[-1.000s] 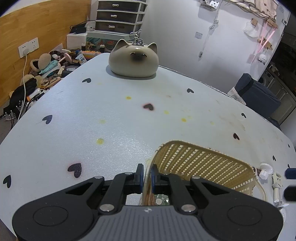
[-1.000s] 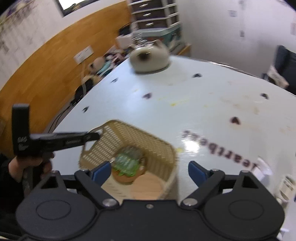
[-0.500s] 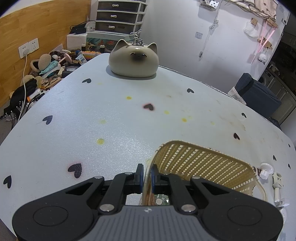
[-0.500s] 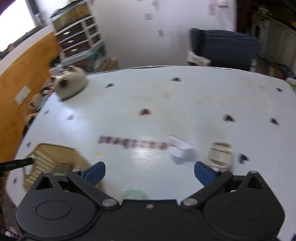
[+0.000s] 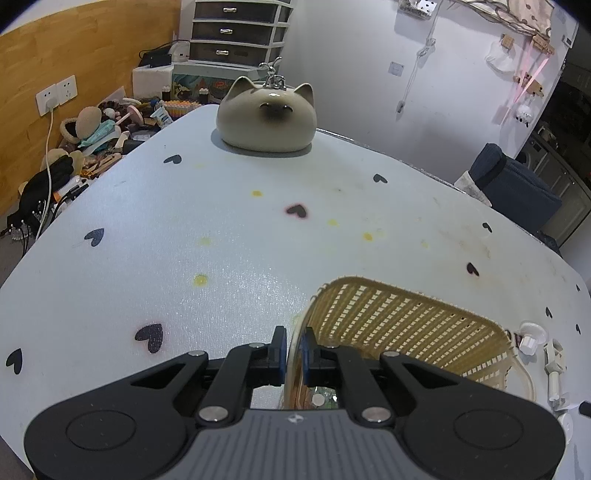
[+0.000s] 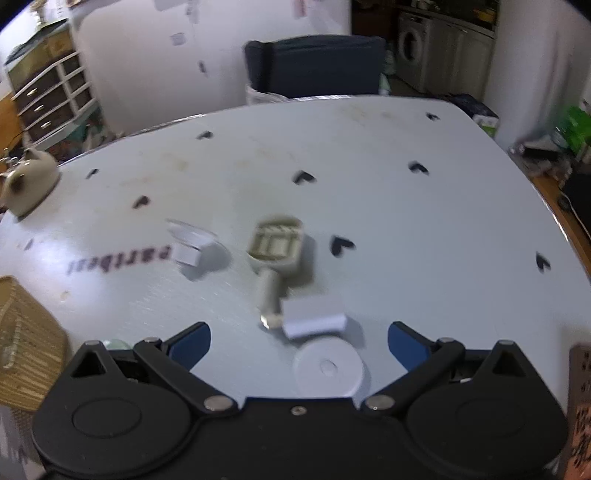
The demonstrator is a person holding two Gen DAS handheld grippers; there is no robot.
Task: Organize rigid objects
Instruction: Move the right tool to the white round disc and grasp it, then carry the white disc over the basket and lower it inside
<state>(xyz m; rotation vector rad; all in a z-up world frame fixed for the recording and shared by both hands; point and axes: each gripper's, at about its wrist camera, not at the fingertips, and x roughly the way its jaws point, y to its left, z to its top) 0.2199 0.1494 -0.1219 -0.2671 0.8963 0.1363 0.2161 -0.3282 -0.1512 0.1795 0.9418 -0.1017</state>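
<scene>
Left wrist view: left tongs [image 5: 293, 349] at 6 o'clock, pinched nearly shut on the near rim of the woven basket [image 5: 406, 325], one pad outside the wall, one inside. Basket sits on the table [image 5: 221, 229] at about 5 o'clock, tan, slatted sides; something green and glassy shows low inside it, too hidden to name. A cat-shaped ceramic pot [image 5: 266, 116] stands at 12 o'clock near the far edge, well apart from the basket. Small white plastic pieces [image 5: 532, 338] lie just beyond the basket's right end, at 4 o'clock. Table cover is pale with black hearts and yellow spots. Drawer unit [image 5: 236, 31] and floor clutter at 11 o'clock, off the table.

Right wrist view, blurred: right tongs [image 6: 299, 343] spread wide, having just been opening, nothing between the pads. Just ahead of them a white round lid [image 6: 328, 367] lies flat on the table, at 6 o'clock. Beside it, toward centre, a small white block [image 6: 314, 319]. A beige scoop-like tool [image 6: 275, 254] lies with its handle touching or near the block, head toward 12 o'clock. A white clear-topped piece [image 6: 188, 243] at 10 o'clock. Basket corner at 8 o'clock, the pot at 9 o'clock. Dark chair [image 6: 314, 66] beyond the far edge at 12 o'clock.
</scene>
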